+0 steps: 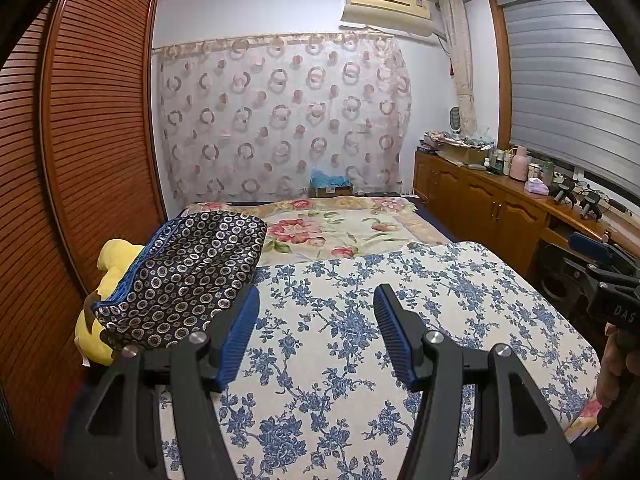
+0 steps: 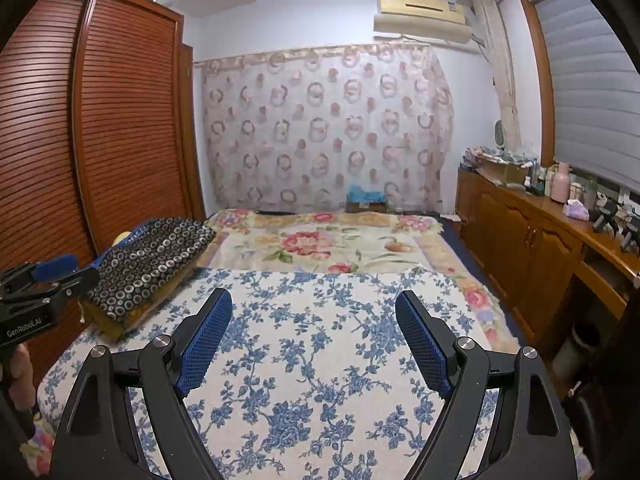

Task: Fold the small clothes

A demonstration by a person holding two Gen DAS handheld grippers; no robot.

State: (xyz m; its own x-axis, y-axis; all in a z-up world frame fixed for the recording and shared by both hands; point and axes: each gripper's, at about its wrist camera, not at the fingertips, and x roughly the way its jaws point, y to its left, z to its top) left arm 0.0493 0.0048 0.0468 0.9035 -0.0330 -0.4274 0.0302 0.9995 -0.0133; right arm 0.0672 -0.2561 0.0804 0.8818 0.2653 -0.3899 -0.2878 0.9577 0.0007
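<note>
Two black grippers with blue pads hover side by side over a bed. The left gripper point(image 1: 316, 300) has its jaws spread with nothing between them. The right gripper point(image 2: 314, 304) has its jaws spread wider, also holding nothing. Beneath both lies a white cloth with blue flowers point(image 1: 360, 320), laid flat. To the left, a dark garment with ring patterns point(image 1: 188, 272) rests folded on a yellow pillow point(image 1: 112, 264), beside a slatted wooden wardrobe point(image 1: 92, 120).

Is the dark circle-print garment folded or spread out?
Folded. The dark garment sits as a compact, thick bundle with doubled edges on a yellow cushion, beside the blue-flowered cloth.
</note>
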